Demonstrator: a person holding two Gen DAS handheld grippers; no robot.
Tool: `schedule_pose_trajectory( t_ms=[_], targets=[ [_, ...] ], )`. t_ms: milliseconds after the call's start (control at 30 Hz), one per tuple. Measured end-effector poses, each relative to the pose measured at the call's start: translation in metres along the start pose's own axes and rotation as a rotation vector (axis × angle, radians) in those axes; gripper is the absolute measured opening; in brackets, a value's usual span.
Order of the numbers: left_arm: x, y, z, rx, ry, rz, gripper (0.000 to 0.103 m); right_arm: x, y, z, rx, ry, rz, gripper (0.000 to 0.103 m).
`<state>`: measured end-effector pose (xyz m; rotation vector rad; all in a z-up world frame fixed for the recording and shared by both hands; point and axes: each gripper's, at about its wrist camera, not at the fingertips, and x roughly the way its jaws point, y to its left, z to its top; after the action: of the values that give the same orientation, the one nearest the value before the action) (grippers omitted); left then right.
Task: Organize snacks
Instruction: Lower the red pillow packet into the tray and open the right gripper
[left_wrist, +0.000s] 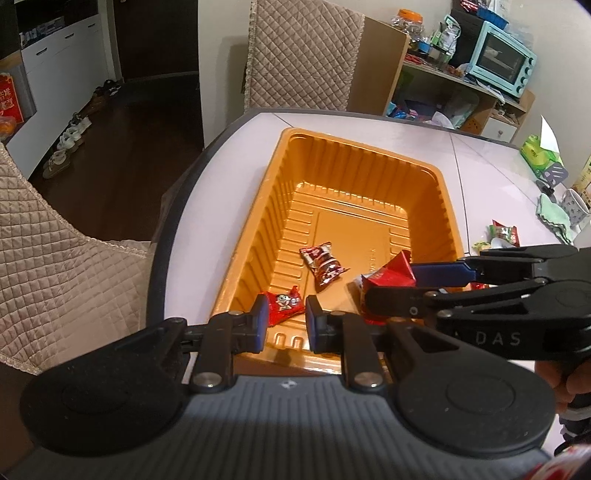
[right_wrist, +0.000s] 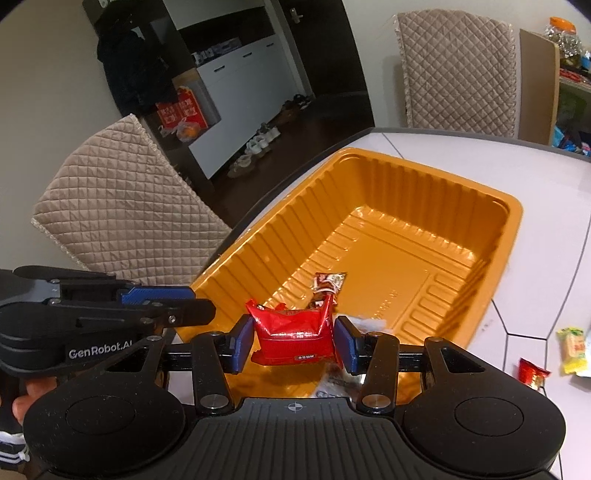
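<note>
Black jaws, orange tray (left_wrist: 273, 184) on white table (left_wrist: 491, 173).

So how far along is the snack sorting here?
Early. A dark packet lies in the tray. The right gripper holds a red packet over the tray's near end. A yellow packet and a red sweet wait on the table.

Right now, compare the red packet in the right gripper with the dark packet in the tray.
The red packet is pinched in the right gripper; the dark packet lies loose on the tray floor. The red packet looks bulkier than the dark packet. Both are sealed snacks.
</note>
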<state>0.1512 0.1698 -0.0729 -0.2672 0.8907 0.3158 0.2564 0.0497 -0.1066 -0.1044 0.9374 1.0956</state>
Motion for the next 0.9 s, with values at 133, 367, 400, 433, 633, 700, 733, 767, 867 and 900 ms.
schedule_pose_trajectory(
  t_ms=[133, 367, 400, 433, 633, 700, 733, 767, 867, 900],
  targets=[
    [-0.002, 0.003, -0.001, -0.008, 0.0, 0.01, 0.019, 0.009, 0.001, 0.004, 0.018, 0.013, 0.004, 0.054],
    [-0.005, 0.003, -0.004, -0.02, 0.005, 0.01, 0.019, 0.007, 0.0, 0.005, 0.039, 0.009, 0.001, 0.067],
    [-0.006, 0.003, -0.004, -0.021, 0.006, 0.009, 0.019, 0.006, 0.001, 0.005, 0.038, 0.01, -0.001, 0.067],
    [-0.006, 0.002, -0.005, -0.022, 0.006, 0.007, 0.019, 0.004, 0.0, 0.004, 0.04, 0.01, -0.002, 0.067],
    [-0.01, -0.005, -0.005, -0.015, 0.005, -0.004, 0.019, -0.009, -0.002, 0.0, 0.057, 0.0, -0.012, 0.068],
    [-0.011, -0.006, -0.005, -0.012, 0.002, -0.007, 0.019, -0.014, -0.003, -0.001, 0.061, -0.007, -0.017, 0.068],
    [-0.012, -0.007, -0.005, -0.009, -0.001, -0.009, 0.019, -0.017, -0.003, -0.002, 0.065, -0.011, -0.019, 0.068],
    [-0.014, -0.008, -0.005, -0.007, -0.003, -0.011, 0.019, -0.02, -0.004, -0.002, 0.068, -0.015, -0.02, 0.068],
    [-0.018, -0.013, -0.006, -0.002, -0.009, -0.016, 0.019, -0.032, -0.005, -0.006, 0.076, -0.03, -0.026, 0.068],
    [-0.019, -0.014, -0.005, 0.0, -0.011, -0.017, 0.019, -0.037, -0.005, -0.008, 0.08, -0.036, -0.027, 0.068]
  ],
)
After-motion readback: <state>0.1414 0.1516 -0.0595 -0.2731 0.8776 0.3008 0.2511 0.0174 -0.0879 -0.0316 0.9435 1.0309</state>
